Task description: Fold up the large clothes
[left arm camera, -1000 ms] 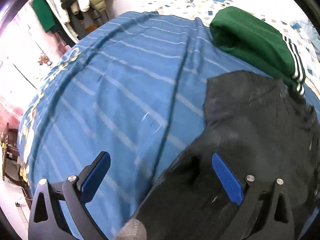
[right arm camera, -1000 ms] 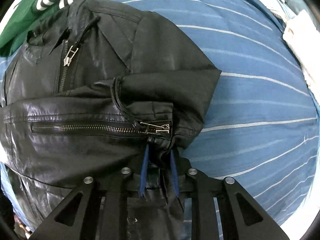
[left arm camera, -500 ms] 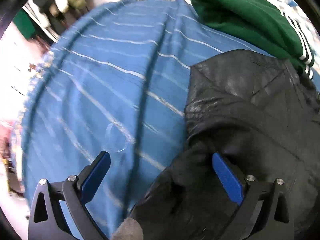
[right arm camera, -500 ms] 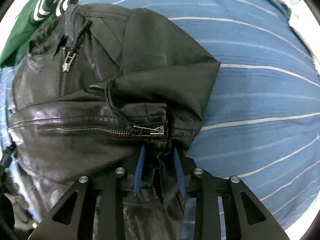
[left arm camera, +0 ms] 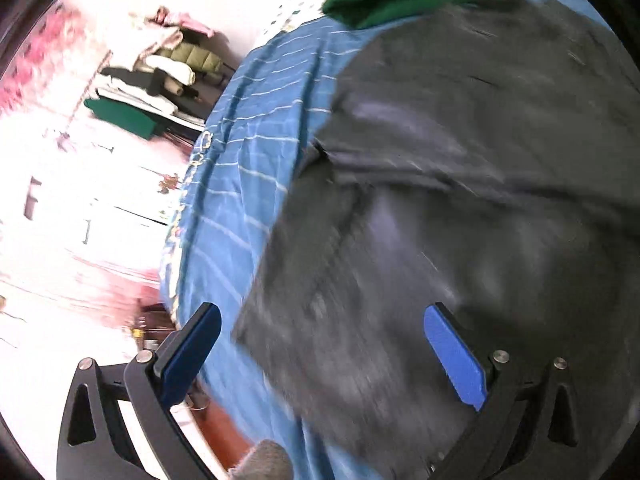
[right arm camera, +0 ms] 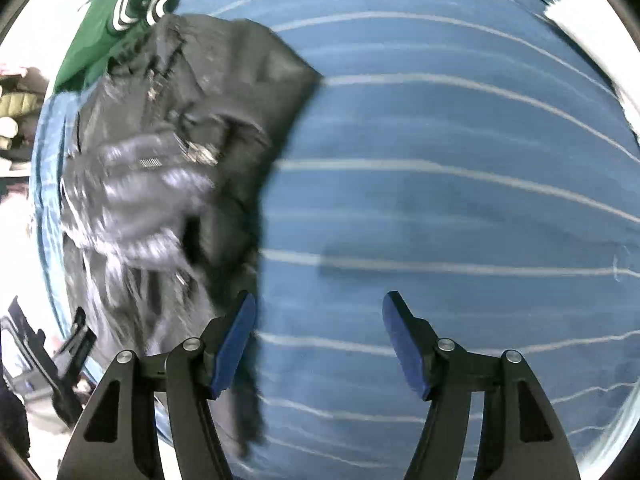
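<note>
Right wrist view puts the jacket bunched on the left side of the bed, its upper end touching the green garment. Your right gripper is opening, nothing between its blue pads; only striped cover shows in the gap, and the jacket's edge lies just beside the left pad. From the left wrist, the jacket fills most of the picture, folded over itself, with its near corner reaching toward the bed's edge. Your left gripper is spread wide over that corner and grasps nothing.

The fold looks partly made, I judge, and the next hold is yet to be chosen. Both pictures are blurred, so settle your hands before you commit. Take the leather by a doubled edge, not a single layer; it looks stiff and slick, and a thin pinch would likely slip. Keep clear of the zips. Carry both corners together so the panel lands square, and keep the bundle away from the bed's edge, where it could slide off.
</note>
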The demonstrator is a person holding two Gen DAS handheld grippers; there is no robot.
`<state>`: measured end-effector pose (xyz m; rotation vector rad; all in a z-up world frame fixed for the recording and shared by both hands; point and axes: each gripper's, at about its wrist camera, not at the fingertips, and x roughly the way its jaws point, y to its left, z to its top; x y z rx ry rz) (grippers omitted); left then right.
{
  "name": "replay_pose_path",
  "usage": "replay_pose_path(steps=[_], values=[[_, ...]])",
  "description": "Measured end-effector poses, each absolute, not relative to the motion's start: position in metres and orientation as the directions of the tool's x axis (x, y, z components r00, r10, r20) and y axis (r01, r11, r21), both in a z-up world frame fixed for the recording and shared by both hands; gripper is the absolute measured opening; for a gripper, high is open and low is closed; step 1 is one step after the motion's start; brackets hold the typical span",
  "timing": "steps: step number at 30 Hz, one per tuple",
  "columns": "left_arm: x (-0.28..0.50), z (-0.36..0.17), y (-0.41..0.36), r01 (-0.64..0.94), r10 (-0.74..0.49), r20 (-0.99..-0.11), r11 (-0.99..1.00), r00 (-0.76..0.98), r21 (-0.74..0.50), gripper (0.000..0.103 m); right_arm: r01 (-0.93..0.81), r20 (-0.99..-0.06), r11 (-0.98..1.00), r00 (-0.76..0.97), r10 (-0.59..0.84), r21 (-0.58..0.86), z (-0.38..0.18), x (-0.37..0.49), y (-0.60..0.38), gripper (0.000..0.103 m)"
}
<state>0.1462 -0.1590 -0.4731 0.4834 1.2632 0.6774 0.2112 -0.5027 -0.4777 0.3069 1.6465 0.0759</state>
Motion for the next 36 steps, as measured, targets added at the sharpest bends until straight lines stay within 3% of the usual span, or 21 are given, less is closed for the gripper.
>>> replay_pose_path(steps=[11, 16, 19, 20, 21, 23, 24, 25, 27, 32, 34, 35, 36], values=[[0.062, -0.504, -0.337, 0.063, 0.626, -0.768, 0.768, 0.136, 0.637, 0.103, 0.194, -0.971, 0.967, -0.137, 0.196, 0.168, -0.483, 0.156, -0.596, 0.068], [0.072, -0.544, -0.355, 0.107, 0.649, -0.753, 0.746, 0.105, 0.658, 0.103, 0.224, -0.97, 0.961, -0.142, 0.196, 0.161, -0.491, 0.162, -0.615, 0.068], [0.091, -0.549, -0.337, 0.041, 0.654, -0.749, 0.75, 0.111, 0.661, 0.103, 0.217, -0.967, 0.96, -0.146, 0.21, 0.176, -0.501, 0.172, -0.612, 0.068], [0.095, -0.546, -0.332, 0.017, 0.65, -0.751, 0.755, 0.114, 0.656, 0.096, 0.21, -0.964, 0.959, -0.147, 0.222, 0.189, -0.505, 0.176, -0.609, 0.068], [0.1, -0.54, -0.324, -0.019, 0.632, -0.765, 0.772, 0.121, 0.635, 0.064, 0.2, -0.958, 0.955, -0.143, 0.249, 0.218, -0.51, 0.183, -0.605, 0.068], [0.11, -0.527, -0.297, -0.116, 0.501, -0.859, 0.864, 0.107, 0.49, 0.018, 0.195, -0.938, 0.936, -0.129, 0.322, 0.294, -0.518, 0.196, -0.594, 0.068], [0.11, -0.524, -0.294, -0.132, 0.48, -0.871, 0.874, 0.101, 0.467, 0.012, 0.199, -0.901, 0.898, -0.111, 0.419, 0.392, -0.525, 0.208, -0.588, 0.068], [0.115, -0.517, -0.284, -0.15, 0.464, -0.879, 0.882, 0.109, 0.447, 0.01, 0.204, -0.867, 0.862, -0.096, 0.49, 0.464, -0.53, 0.217, -0.582, 0.069], [0.116, -0.503, -0.275, -0.17, 0.453, -0.881, 0.887, 0.138, 0.43, 0.007, 0.223, -0.777, 0.768, -0.069, 0.626, 0.6, -0.542, 0.238, -0.567, 0.081], [0.119, -0.468, -0.255, -0.177, 0.419, -0.886, 0.905, 0.201, 0.387, 0.006, 0.283, -0.574, 0.557, -0.026, 0.818, 0.781, -0.569, 0.282, -0.514, 0.082], [0.119, -0.457, -0.25, -0.174, 0.405, -0.887, 0.912, 0.223, 0.373, 0.006, 0.303, -0.547, 0.532, -0.042, 0.836, 0.79, -0.582, 0.291, -0.487, 0.082], [0.121, -0.452, -0.242, -0.17, 0.391, -0.891, 0.918, 0.229, 0.359, 0.006, 0.316, -0.55, 0.533, -0.041, 0.834, 0.785, -0.587, 0.295, -0.476, 0.073], [0.123, -0.451, -0.238, -0.168, 0.373, -0.899, 0.925, 0.23, 0.341, 0.006, 0.331, -0.552, 0.525, -0.014, 0.834, 0.784, -0.591, 0.298, -0.465, 0.034]])
